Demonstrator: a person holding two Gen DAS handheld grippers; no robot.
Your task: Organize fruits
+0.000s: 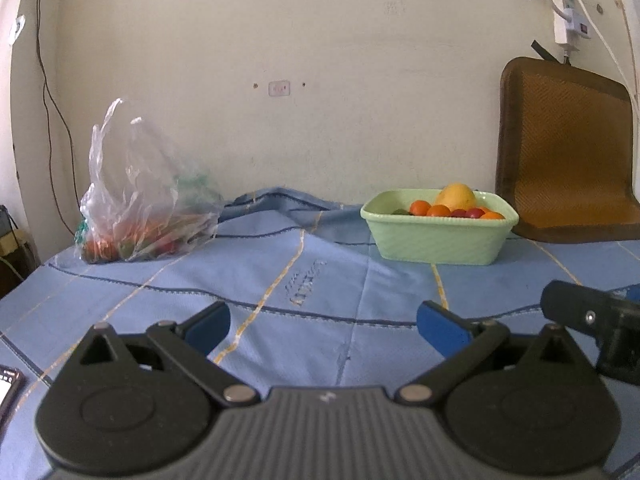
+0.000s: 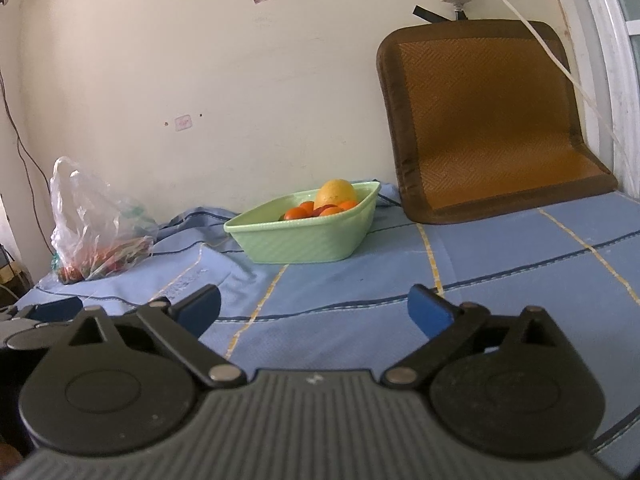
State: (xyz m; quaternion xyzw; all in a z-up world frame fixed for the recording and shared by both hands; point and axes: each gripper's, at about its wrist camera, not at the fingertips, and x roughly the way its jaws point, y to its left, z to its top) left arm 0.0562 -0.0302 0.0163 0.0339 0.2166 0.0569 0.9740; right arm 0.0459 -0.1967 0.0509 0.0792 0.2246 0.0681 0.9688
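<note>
A pale green bowl point(image 1: 436, 240) point(image 2: 304, 236) stands at the back of the blue cloth, holding a yellow mango point(image 1: 456, 196) point(image 2: 335, 193), several small oranges point(image 1: 438, 211) point(image 2: 297, 213) and dark red fruits. Left of it a clear plastic bag point(image 1: 136, 200) point(image 2: 92, 224) lies against the wall with red and green produce inside. My left gripper point(image 1: 324, 324) is open over bare cloth, well short of both. My right gripper point(image 2: 314, 312) is open too, nothing between its blue pads. Each gripper shows at the edge of the other's view.
A brown woven seat mat point(image 1: 568, 152) point(image 2: 492, 120) leans on the wall at the back right. A power strip and white cable point(image 2: 532, 36) hang above it. The blue cloth point(image 1: 280, 288) is rumpled at the back. A dark device point(image 1: 8, 390) lies at the near left.
</note>
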